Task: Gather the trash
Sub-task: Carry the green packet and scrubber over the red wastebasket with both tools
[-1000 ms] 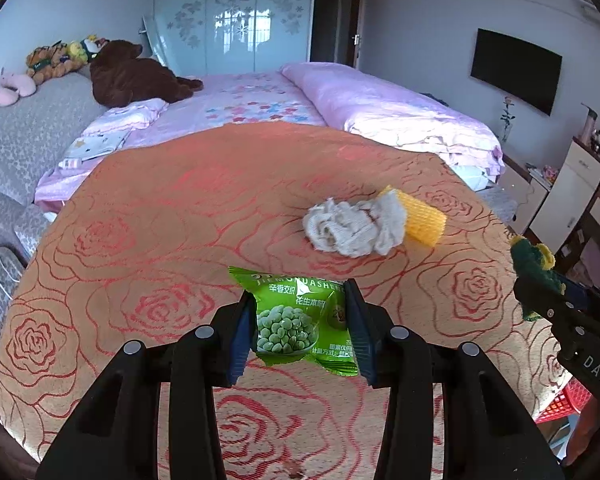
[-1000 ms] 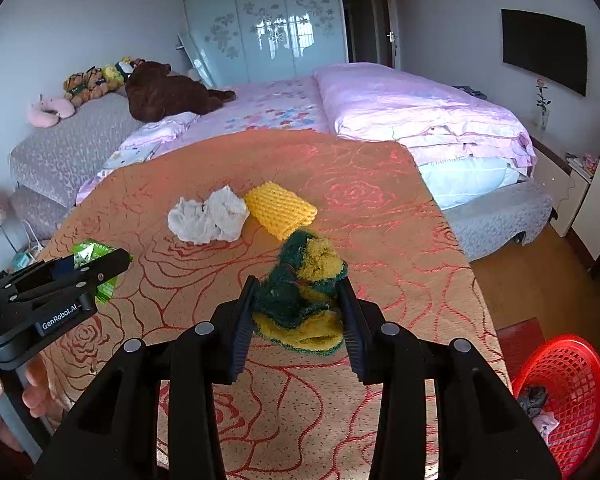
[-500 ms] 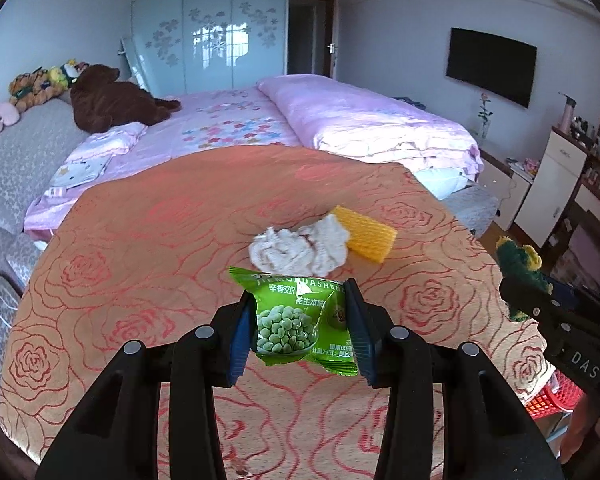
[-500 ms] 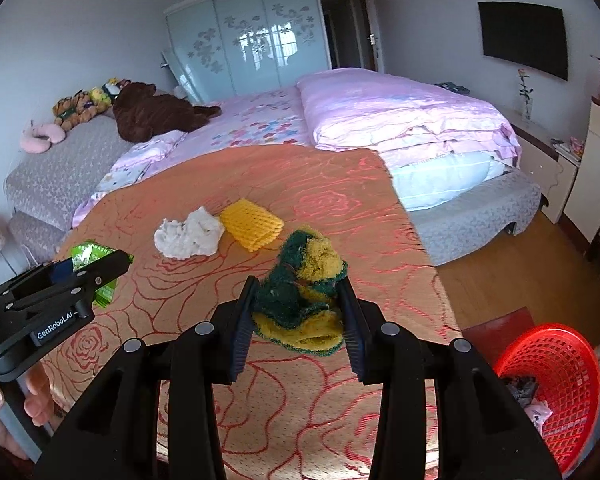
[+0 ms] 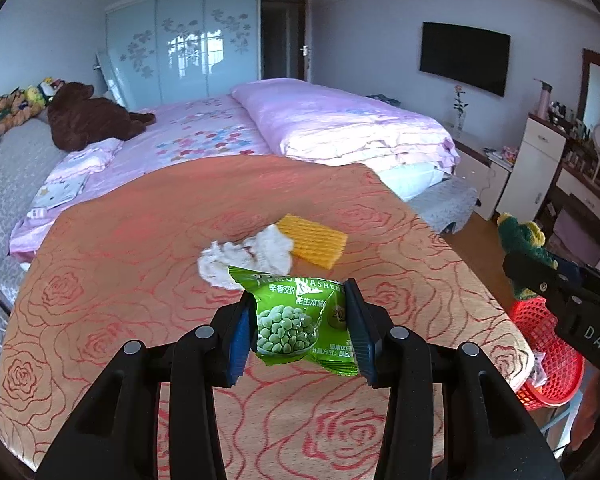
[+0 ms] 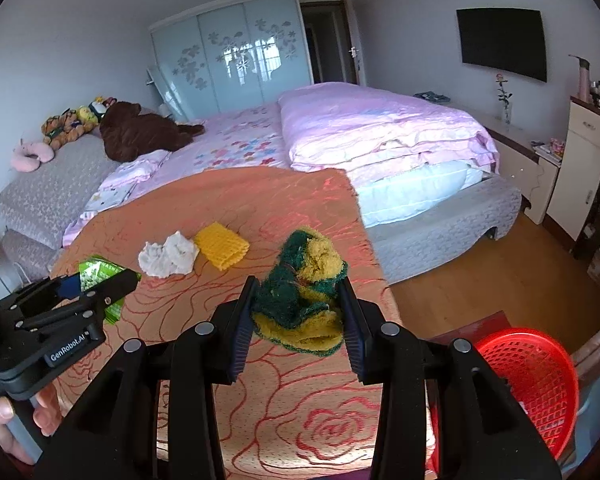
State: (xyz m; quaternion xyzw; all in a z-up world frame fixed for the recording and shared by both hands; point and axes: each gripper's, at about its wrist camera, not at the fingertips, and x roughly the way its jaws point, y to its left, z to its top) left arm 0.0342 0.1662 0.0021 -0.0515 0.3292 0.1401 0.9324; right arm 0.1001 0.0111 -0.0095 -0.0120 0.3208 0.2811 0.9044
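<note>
The left hand-held gripper [image 5: 300, 334] is clamping a green snack packet [image 5: 300, 324] and the right hand-held gripper [image 6: 298, 320] is gripping a green-and-yellow scrubber [image 6: 300, 300], both lifted over the table [image 5: 120, 280]. Beyond them, a crumpled tissue [image 5: 246, 256] and yellow sponge [image 5: 314, 242] are still waiting for collection. Compared with a second ago, both views are swinging toward the red basket [image 6: 528, 376] on the floor.
</note>
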